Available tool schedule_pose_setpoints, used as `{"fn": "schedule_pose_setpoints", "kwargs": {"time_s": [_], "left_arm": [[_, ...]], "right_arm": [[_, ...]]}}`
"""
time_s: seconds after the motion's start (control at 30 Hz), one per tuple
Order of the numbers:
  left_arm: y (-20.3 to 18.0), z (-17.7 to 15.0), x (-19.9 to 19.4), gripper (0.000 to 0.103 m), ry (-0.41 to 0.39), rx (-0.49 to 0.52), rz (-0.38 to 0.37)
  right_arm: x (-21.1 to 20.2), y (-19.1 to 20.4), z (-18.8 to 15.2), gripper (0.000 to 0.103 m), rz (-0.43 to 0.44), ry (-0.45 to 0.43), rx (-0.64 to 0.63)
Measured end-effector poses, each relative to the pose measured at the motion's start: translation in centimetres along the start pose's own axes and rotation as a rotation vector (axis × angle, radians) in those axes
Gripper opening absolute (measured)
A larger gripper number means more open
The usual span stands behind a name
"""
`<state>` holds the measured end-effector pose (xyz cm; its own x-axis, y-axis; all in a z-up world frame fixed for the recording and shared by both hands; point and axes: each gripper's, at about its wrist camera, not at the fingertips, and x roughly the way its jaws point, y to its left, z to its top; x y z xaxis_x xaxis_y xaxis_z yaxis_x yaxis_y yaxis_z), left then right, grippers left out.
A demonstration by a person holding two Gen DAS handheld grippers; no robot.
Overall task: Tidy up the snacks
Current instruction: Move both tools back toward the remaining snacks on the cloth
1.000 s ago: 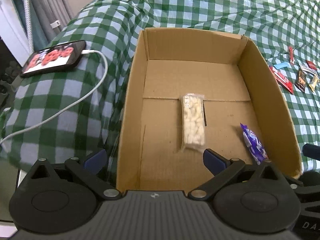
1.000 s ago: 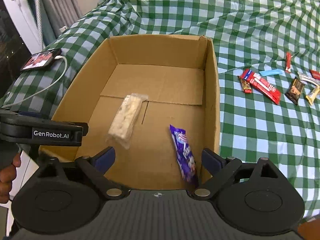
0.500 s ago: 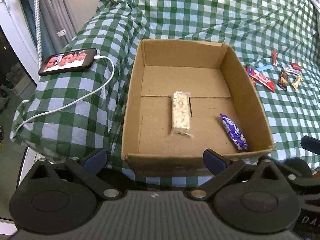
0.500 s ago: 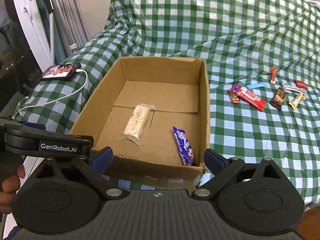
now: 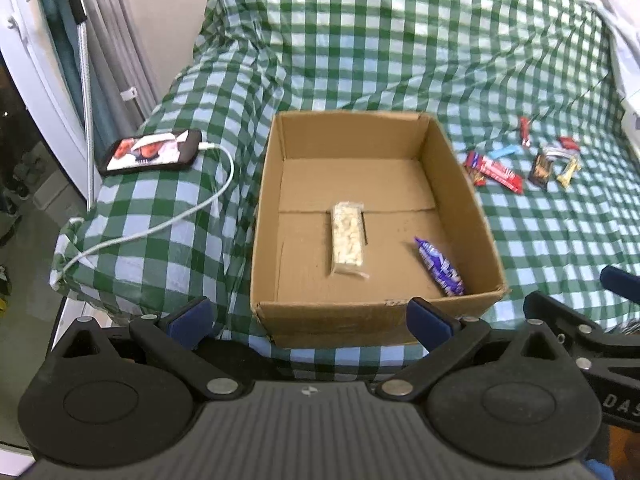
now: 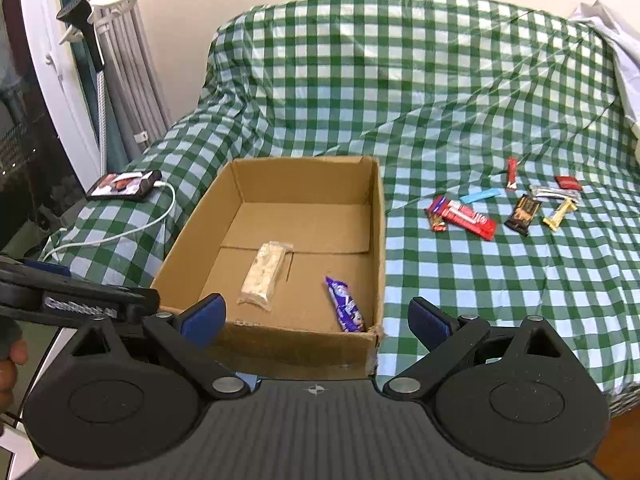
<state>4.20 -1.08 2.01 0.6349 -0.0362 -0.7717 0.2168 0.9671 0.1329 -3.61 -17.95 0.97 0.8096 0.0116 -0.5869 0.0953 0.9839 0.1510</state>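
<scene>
Box (image 5: 460, 184) on checked cloth (image 5: 400, 60) holds nut bar (image 5: 348, 240) and purple bar (image 5: 440, 268); loose snacks (image 6: 464, 216) right. Left gripper (image 5: 308, 316), right gripper (image 6: 316, 314) both wide open, empty.

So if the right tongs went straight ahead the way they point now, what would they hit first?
Probably the near wall of the cardboard box, which lies directly ahead of the open right tongs; depth is hard to judge.
</scene>
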Motion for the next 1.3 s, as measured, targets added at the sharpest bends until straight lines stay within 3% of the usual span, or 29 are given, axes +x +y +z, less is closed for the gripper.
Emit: {"fn": "schedule_pose_setpoints", "kwargs": {"time_s": [0.33,0.63,0.83,1.13,1.3], "left_arm": [[-0.7,2.1,-4.5,0.103,-0.033,0.040,-0.057],[-2.7,5.1,-7.3,0.103,-0.066,0.119,-0.055],[-4.3,7.4,-10.3,0.103,-0.137,0.180,-0.044],[-7.3,10.6,-15.3,0.103,-0.248,0.254,-0.137],[-10.1,11.0,-17.2,0.103,-0.307,0.310,-0.147]], "right_arm": [[-1.9,-1.2,-0.2,0.098,-0.013,-0.037,0.039],[-2.3,-3.3,0.3,0.098,-0.052,-0.067,0.077],[-2.6,-5.2,1.3,0.098,-0.076,-0.094,0.111],[-3.2,-8.8,3.0,0.099,-0.137,-0.144,0.171],[-3.2,-11.2,3.5,0.099,-0.184,-0.162,0.206]]}}
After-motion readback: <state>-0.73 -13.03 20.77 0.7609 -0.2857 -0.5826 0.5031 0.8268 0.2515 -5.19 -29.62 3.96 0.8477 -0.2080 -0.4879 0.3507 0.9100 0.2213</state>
